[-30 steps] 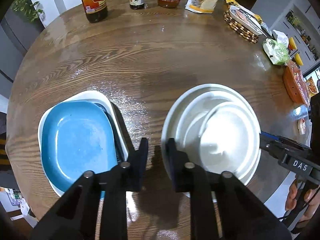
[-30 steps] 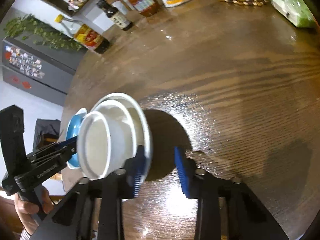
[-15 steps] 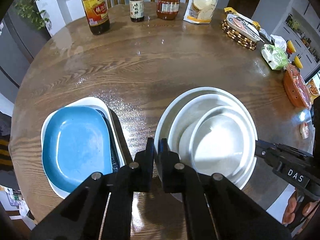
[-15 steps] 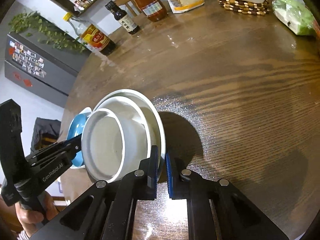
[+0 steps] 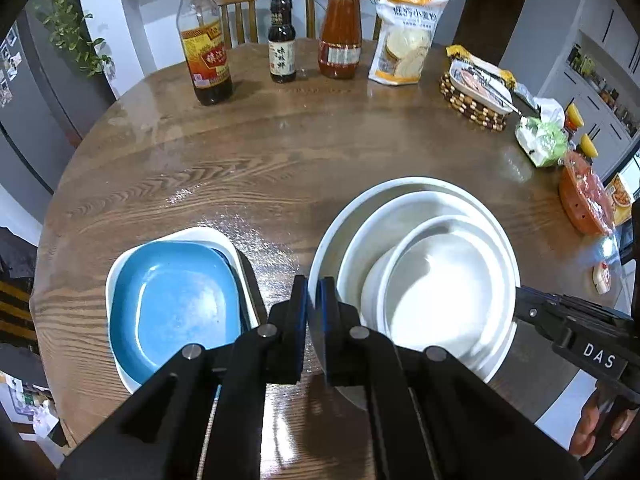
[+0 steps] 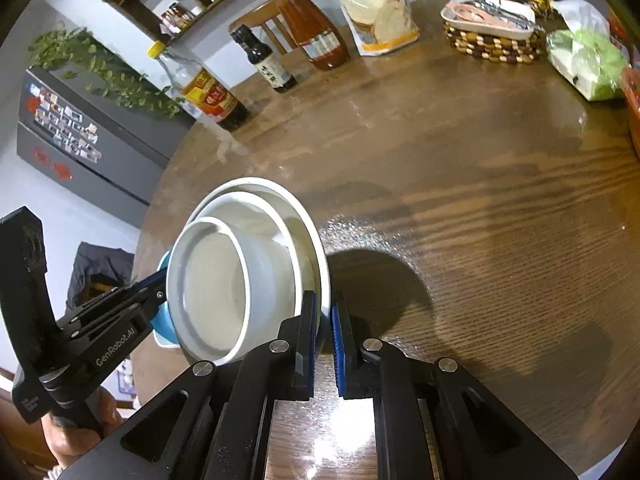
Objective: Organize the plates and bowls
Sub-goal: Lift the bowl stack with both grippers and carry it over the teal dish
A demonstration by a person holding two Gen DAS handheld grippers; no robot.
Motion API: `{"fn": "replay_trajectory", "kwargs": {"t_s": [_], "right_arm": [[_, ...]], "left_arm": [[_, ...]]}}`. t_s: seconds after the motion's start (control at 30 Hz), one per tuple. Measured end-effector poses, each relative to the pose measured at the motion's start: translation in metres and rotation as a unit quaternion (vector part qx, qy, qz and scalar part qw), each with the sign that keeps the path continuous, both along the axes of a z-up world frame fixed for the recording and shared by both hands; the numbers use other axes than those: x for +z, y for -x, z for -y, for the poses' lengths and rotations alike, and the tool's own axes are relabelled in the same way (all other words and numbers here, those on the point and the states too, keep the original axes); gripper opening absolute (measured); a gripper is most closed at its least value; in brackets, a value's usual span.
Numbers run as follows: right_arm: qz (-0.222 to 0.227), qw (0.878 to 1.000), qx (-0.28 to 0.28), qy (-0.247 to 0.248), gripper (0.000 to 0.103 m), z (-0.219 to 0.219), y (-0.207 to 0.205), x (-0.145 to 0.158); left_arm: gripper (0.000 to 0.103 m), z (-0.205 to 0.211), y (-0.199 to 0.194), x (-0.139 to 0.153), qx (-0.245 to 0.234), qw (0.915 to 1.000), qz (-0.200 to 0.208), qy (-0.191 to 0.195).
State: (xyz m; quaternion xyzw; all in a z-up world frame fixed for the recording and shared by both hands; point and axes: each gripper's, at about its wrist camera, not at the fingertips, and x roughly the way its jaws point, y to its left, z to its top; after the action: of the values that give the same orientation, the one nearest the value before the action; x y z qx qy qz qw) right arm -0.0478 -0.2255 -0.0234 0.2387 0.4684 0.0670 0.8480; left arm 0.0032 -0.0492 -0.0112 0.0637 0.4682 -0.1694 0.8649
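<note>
Where nested, white bowls in plate

Nested white bowls tilt beside a blue plate in a white dish.

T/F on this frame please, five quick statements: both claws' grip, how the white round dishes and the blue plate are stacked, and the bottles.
1. Both claws are clamped on the rim of the large white plate, on opposite sides: left claw, right claw. True.
2. The white stack is a single plate. False: two white bowls sit nested in it, the smaller bowl inside the wider bowl.
3. The blue plate rests in a white rectangular dish. True.
4. The blue plate is held by the right claw. False: neither claw touches it.
5. Four bottles stand at the table's far edge. False: three bottles, next to a snack bag.
</note>
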Motion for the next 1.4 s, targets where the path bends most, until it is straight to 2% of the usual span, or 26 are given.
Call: {"fn": "replay_trajectory", "kwargs": {"t_s": [0.2, 0.47, 0.77, 1.1, 1.27, 1.4], "right_arm": [[0.009, 1.0, 0.025, 0.009, 0.012, -0.023, -0.01, 0.011], [0.018, 0.996, 0.09, 0.02, 0.012, -0.083, -0.031, 0.019], [-0.009, 0.989, 0.146, 0.024, 0.012, -0.14, -0.059, 0.004], [-0.063, 0.986, 0.154, 0.026, 0.012, -0.158, -0.083, -0.019], [-0.086, 0.986, 0.143, 0.007, 0.012, -0.156, -0.097, -0.023], [-0.081, 0.987, 0.136, 0.02, 0.012, -0.159, -0.103, -0.02]], "left_arm": [[0.002, -0.021, 0.004, 0.007, 0.024, 0.9996, 0.015, 0.008], [0.003, -0.083, 0.006, 0.015, 0.089, 0.9956, 0.028, 0.011], [0.003, -0.139, -0.001, 0.0, 0.152, 0.9884, 0.005, 0.002], [0.003, -0.157, -0.025, -0.026, 0.164, 0.9857, -0.038, -0.009], [0.003, -0.156, -0.029, -0.026, 0.157, 0.9869, -0.033, -0.018], [0.003, -0.159, -0.035, -0.027, 0.156, 0.9871, -0.031, -0.017]]}}
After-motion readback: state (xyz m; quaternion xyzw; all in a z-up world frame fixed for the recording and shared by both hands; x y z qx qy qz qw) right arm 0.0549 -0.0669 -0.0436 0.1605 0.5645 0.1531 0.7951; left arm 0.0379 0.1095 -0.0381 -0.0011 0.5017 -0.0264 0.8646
